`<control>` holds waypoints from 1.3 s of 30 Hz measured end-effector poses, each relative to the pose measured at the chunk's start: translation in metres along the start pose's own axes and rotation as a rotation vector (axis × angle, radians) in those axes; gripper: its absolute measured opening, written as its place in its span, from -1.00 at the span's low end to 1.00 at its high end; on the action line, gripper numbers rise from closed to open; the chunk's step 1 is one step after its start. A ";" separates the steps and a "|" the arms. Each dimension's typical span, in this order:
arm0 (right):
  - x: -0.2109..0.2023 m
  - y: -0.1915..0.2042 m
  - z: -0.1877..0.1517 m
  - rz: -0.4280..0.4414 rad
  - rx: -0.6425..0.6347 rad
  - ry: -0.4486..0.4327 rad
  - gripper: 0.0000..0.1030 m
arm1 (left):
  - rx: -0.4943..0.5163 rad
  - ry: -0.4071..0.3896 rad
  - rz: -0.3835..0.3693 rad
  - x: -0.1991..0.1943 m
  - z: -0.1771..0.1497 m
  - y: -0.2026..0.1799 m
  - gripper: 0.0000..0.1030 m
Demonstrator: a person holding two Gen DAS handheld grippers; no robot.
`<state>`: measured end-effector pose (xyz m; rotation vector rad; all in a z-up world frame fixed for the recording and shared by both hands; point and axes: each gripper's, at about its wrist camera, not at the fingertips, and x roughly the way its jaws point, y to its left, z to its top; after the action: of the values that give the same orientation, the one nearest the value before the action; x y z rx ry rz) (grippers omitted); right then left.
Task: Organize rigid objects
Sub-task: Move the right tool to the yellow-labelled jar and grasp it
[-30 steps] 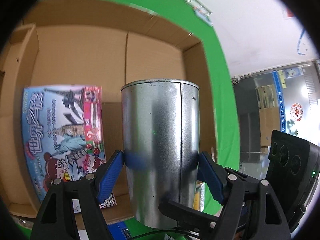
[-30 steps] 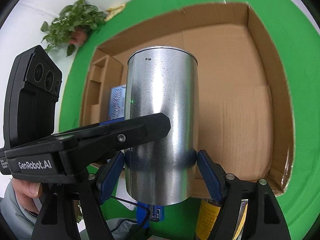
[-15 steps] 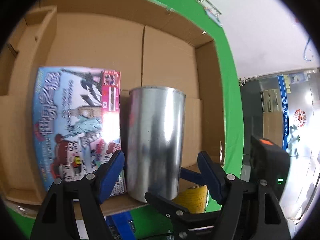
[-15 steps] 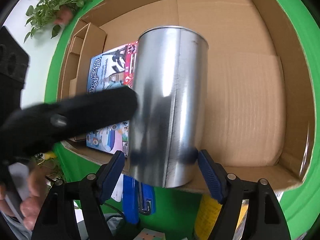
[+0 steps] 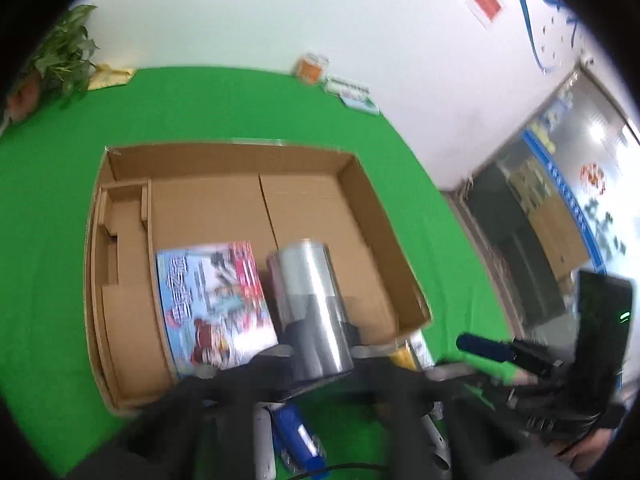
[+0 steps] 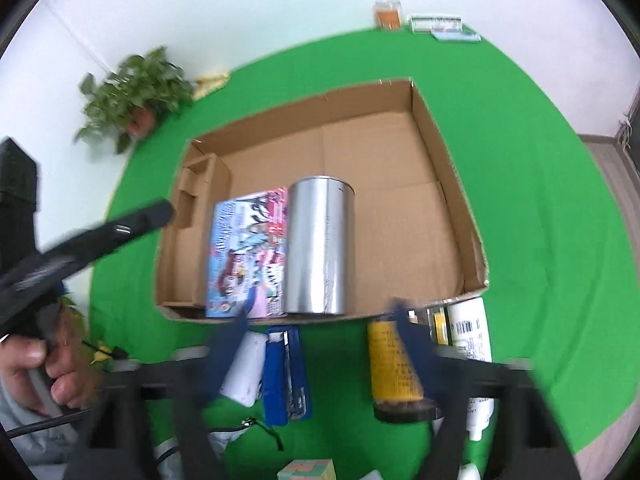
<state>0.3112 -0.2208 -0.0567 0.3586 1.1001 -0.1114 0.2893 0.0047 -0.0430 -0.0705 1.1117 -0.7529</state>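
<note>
A silver metal can [image 5: 308,304] [image 6: 320,248] stands upright inside the cardboard box [image 5: 372,200] [image 6: 440,160], right beside a colourful picture book [image 5: 212,300] [image 6: 248,252] that lies flat. Both grippers are above and in front of the box, clear of the can. My left gripper [image 5: 324,364] is a dark blur in its own view. It shows in the right wrist view as a black bar [image 6: 120,232] and reads as shut with nothing in it. My right gripper [image 6: 320,316] has its blue pads [image 6: 400,316] apart. Its jaws are closing with nothing between them.
On the green cloth in front of the box lie a blue stapler [image 6: 286,376], a white item [image 6: 244,372], a yellow bottle [image 6: 392,364] and a white bottle [image 6: 470,340]. A coloured cube [image 6: 308,470] sits nearer. A plant [image 6: 132,96] stands at the back left.
Both grippers let go of the can and pulled back and up from the box. The can now stands alone beside the book. The right pads have come closer together.
</note>
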 end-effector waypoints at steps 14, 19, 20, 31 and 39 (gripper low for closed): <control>-0.069 -0.047 -0.067 -0.094 0.085 -0.189 0.98 | -0.151 -0.068 0.017 -0.007 -0.009 -0.002 0.80; -0.057 -0.058 -0.071 -0.090 0.028 -0.176 0.96 | -0.117 0.083 -0.023 0.023 -0.027 -0.014 -0.79; -0.051 -0.061 -0.069 -0.084 0.019 -0.165 0.94 | -0.106 0.101 -0.026 0.027 -0.032 -0.018 -0.96; 0.068 -0.107 -0.059 -0.059 0.003 0.031 0.93 | -0.166 0.196 0.041 0.037 -0.058 -0.016 0.34; 0.131 -0.100 -0.063 -0.049 -0.010 0.171 0.47 | -0.204 0.250 0.005 0.059 -0.052 -0.004 0.34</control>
<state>0.2909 -0.2818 -0.2214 0.3364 1.2789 -0.1200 0.2571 -0.0162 -0.1115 -0.1489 1.4248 -0.6539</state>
